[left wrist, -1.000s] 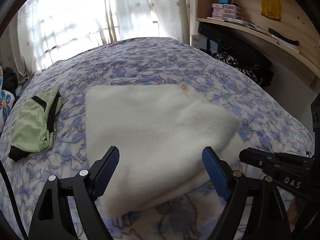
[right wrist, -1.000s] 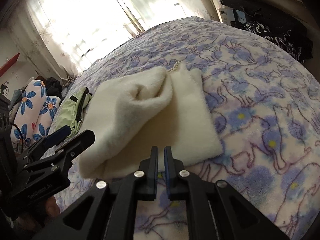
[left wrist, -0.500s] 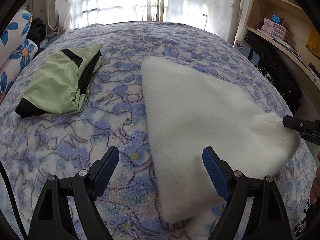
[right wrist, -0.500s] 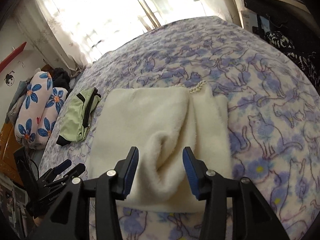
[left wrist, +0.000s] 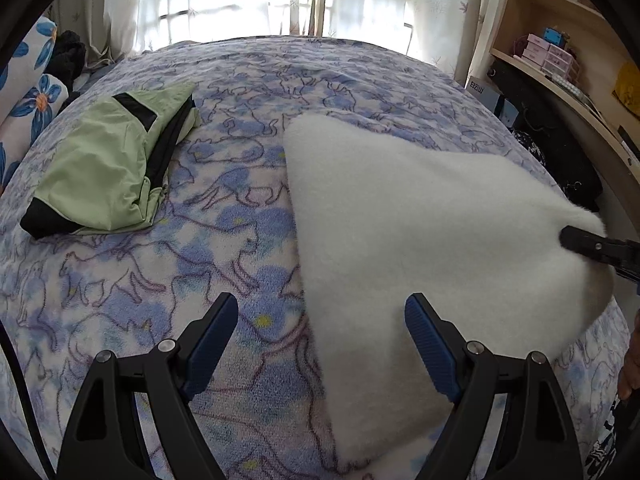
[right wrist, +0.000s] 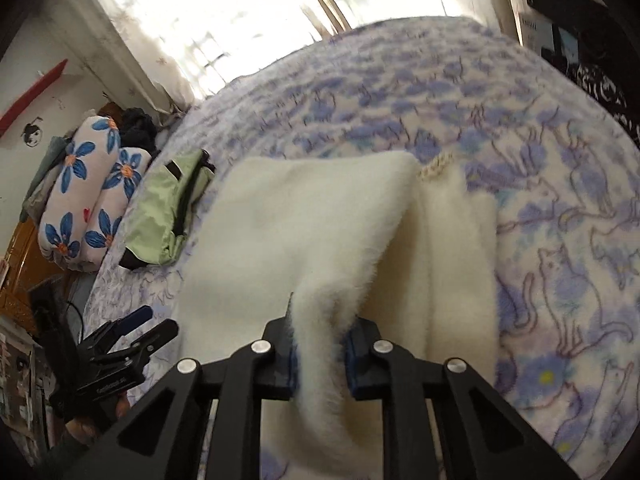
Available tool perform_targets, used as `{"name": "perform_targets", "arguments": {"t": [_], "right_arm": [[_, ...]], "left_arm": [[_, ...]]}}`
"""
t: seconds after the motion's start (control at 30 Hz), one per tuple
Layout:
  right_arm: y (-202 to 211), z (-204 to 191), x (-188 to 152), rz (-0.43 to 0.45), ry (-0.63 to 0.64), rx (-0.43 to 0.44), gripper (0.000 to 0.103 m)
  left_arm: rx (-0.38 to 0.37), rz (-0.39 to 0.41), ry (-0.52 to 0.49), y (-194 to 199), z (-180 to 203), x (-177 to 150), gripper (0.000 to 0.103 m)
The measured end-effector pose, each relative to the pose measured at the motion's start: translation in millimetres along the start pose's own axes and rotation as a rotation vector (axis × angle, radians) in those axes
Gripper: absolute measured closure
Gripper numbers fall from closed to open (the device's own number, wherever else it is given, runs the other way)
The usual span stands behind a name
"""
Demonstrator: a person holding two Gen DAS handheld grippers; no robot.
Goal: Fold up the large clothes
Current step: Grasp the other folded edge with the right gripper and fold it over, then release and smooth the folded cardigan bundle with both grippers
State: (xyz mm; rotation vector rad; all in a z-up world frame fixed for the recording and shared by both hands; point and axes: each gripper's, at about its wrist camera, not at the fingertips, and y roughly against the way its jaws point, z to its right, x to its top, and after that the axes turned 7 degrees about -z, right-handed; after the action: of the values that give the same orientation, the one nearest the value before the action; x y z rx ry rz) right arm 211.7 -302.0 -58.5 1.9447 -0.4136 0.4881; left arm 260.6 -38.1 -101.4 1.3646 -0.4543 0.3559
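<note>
We take the fluffy garment as our landmark: it lies on the bed. Left of it on the bed lies a folded jacket, apart from it. Farther left, beyond the jacket, sit the pillows. Right of the garment, past the bed's edge, stand shelves.

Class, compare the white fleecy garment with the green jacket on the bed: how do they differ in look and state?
The white fleecy garment is plush and larger; the green jacket is smooth, thin, smaller, with black trim. The white garment is pinched at one edge by the right gripper, whose jaws have just been closing on it, and lifted there; the green jacket lies untouched in a folded bundle. Both rest on the cat-print blanket.
</note>
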Motion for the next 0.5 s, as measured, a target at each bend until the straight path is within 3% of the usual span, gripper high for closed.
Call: {"name": "perform_targets", "arguments": {"t": [0.13,0.33,0.5], "right_arm": [[23,14,-13,0.068,0.02,-0.077,0.087],[-38,74,-34,-0.065,-0.118,-0.119,0.087],[-36,74,-38,-0.042,-0.138,-0.117,0.084]], "left_arm": [[-0.014,0.015,-0.039,0,14,4,0.019],[-0.025,-0.011,-0.087,-26,40,0,0.019],[-0.008,-0.015,-0.125,-31,48,-2,0.017]]}}
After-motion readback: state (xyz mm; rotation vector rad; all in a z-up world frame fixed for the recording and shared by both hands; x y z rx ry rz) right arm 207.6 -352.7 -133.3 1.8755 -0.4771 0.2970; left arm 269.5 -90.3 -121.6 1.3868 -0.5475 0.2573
